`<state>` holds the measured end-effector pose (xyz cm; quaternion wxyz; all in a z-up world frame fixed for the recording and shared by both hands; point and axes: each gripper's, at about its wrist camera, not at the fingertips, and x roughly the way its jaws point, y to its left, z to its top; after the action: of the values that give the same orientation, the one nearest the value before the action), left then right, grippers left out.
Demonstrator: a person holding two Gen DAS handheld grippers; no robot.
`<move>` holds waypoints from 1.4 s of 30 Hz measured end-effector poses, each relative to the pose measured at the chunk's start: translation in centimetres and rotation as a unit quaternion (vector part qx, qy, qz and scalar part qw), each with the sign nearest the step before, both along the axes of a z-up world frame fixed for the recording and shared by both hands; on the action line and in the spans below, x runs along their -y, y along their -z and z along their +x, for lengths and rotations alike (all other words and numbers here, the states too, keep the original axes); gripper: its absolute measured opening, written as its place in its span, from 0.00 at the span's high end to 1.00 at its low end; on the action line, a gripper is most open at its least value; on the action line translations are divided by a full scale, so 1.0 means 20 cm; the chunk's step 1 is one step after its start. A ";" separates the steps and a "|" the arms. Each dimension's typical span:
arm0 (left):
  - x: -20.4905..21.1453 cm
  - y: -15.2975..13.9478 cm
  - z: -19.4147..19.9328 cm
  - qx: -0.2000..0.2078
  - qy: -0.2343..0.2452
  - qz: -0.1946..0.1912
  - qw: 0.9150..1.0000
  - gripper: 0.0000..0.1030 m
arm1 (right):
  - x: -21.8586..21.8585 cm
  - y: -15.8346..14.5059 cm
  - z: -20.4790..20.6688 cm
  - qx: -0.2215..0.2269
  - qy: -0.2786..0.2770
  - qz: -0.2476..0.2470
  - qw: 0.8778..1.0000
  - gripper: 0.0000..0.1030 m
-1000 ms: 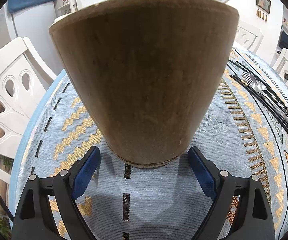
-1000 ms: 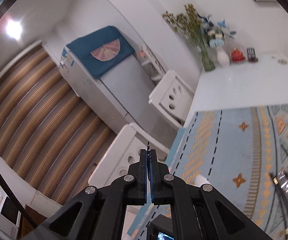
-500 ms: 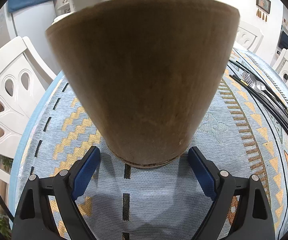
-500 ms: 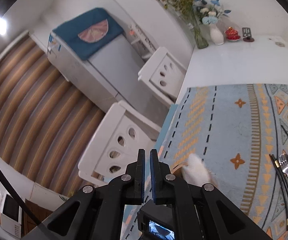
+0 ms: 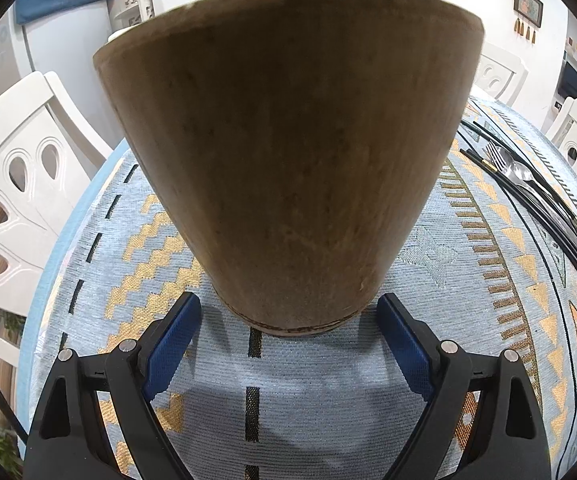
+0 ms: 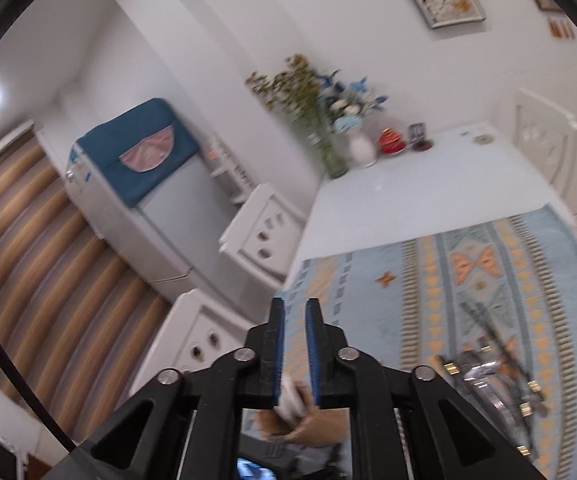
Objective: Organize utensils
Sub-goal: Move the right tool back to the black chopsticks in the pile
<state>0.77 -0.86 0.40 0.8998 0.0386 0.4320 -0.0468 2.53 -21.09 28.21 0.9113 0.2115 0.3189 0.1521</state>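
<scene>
the left gripper (image 5: 288, 340) points steeply down at the table, and its two blue pads (image 5: 172, 344) stand wide apart, one on each side of the foot of a brown wooden holder (image 5: 288, 160). the pads do not touch the holder; a strip of cloth shows between each pad and the foot. the holder is a cone that is narrow at the bottom and wide at the top, with a matt, speckled surface, and it stands upright on the blue patterned tablecloth (image 5: 428, 264). it fills the middle of the left wrist view from 12 o'clock down to the centre.

the right gripper (image 6: 294, 316) is held above the table and points less steeply, and its view is blurred. its jaws have just been opening and now show a narrow gap with nothing between the pads.

the utensils (image 5: 528, 196) lie on the tablecloth at about 3 o'clock in the left wrist view, well apart from the holder: long black chopsticks with gold bands, and a silver fork and spoon among them. in the right wrist view the same utensils (image 6: 496, 364) lie at about 4 o'clock, blurred. a white chair (image 5: 12, 184) stands at 9 o'clock beside the table.
</scene>
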 end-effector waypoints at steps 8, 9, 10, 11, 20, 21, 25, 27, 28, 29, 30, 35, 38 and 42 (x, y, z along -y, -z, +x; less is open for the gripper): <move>-0.01 0.00 0.00 0.000 -0.001 0.003 1.000 0.12 | 0.22 0.19 0.00 -0.060 0.029 -0.047 0.997 0.76; -0.01 0.00 0.00 0.000 -0.002 0.003 1.000 0.12 | 0.24 0.22 0.00 -0.069 0.032 -0.047 0.996 0.76; 0.00 0.00 0.00 0.000 -0.002 0.003 1.000 0.12 | 0.26 0.25 0.00 -0.079 0.035 -0.048 0.995 0.76; 0.00 0.01 0.00 0.000 -0.002 0.004 1.000 0.12 | 0.28 0.29 0.01 -0.089 0.039 -0.049 0.994 0.76; 0.02 0.01 0.01 0.000 -0.006 0.005 1.000 0.10 | 0.37 0.50 0.04 -0.139 0.040 -0.067 0.987 0.76; 0.01 0.02 0.01 0.000 -0.007 0.005 1.000 0.10 | 0.36 0.52 0.04 -0.143 0.038 -0.071 0.986 0.76; 0.01 0.02 0.01 0.000 -0.009 0.007 1.000 0.09 | 0.32 0.71 0.09 -0.194 0.017 -0.087 0.977 0.76; 0.01 0.02 0.02 -0.001 -0.010 0.007 1.000 0.09 | 0.30 0.83 0.12 -0.224 0.001 -0.094 0.970 0.76; 0.01 0.02 0.02 -0.001 -0.010 0.008 1.000 0.08 | 0.29 0.88 0.13 -0.236 -0.006 -0.100 0.967 0.76; 0.01 0.02 0.02 0.000 -0.010 0.008 1.000 0.08 | 0.29 0.94 0.14 -0.250 -0.008 -0.112 0.962 0.78; 0.01 0.02 0.01 0.000 -0.010 0.009 1.000 0.08 | 0.30 0.98 0.14 -0.259 -0.009 -0.118 0.959 0.80; 0.02 0.02 0.02 0.000 -0.012 0.010 1.000 0.08 | 0.35 1.13 0.15 -0.288 -0.013 -0.132 0.949 0.87; 0.02 0.02 0.02 0.000 -0.012 0.010 1.000 0.08 | 0.36 1.19 0.15 -0.304 -0.023 -0.143 0.941 0.87; 0.02 0.02 0.02 0.000 -0.011 0.010 1.000 0.08 | 0.38 1.26 0.16 -0.318 -0.029 -0.177 0.931 0.87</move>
<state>1.09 -1.19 -0.04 0.8999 0.0431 0.4328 -0.0320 5.79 -28.62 2.98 0.7799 0.0751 0.6198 0.0444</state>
